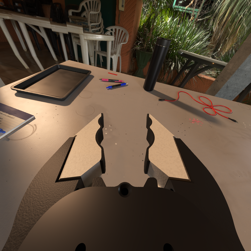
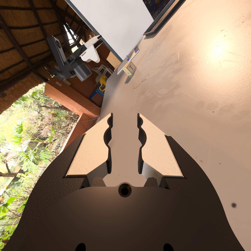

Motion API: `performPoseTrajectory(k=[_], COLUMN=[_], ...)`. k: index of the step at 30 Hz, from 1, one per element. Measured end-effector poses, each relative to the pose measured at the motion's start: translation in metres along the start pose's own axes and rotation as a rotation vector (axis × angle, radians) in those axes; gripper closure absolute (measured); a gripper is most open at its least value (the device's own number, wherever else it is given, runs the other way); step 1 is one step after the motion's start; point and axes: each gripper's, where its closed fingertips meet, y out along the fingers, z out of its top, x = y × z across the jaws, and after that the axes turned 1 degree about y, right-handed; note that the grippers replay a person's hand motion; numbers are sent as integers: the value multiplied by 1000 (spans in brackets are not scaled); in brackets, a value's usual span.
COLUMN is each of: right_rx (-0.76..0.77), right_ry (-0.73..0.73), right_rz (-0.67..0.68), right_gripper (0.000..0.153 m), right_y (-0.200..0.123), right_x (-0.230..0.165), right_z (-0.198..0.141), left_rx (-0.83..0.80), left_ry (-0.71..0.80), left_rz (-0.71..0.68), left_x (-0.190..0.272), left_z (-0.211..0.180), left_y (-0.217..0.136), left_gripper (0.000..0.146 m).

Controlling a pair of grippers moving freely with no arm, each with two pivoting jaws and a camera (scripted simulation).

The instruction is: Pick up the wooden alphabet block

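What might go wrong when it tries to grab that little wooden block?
The wooden block sits close to the table's edge, so a nudge could knock it off. It also sits against the notepad, which a finger could catch. The right tool, open, is well short of it; misaligning is possible.

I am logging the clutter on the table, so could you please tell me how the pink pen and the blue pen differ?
The pink pen has pink grips and lies farther back, toward the strip of red tape; the blue pen has blue grips and lies nearer the camera. The pink pen lies almost level across the left wrist view, while the blue pen slants, its tip higher to the right. Both have black barrels, lie flat on the table, point their tips rightward and do not touch.
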Motion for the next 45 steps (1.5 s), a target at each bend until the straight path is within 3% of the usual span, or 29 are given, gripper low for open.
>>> performPoseTrajectory(k=[15, 31, 40, 45], right_rx=[0, -1, -3, -6], right_ry=[1, 0, -4, -7], right_rz=[1, 0, 0, 0], right_gripper=[117, 117, 117, 117], right_y=[-1, -1, 1, 1], right_x=[0, -1, 0, -1], right_z=[-1, 0, -1, -1], left_rx=[0, 101, 122, 108], left_ry=[-13, -73, 12, 32], left_rz=[-11, -123, -172, -148], left_x=[3, 35, 68, 64], left_z=[0, 34, 48, 47], left_y=[0, -15, -20, -22], left_gripper=[83, 82, 83, 82])
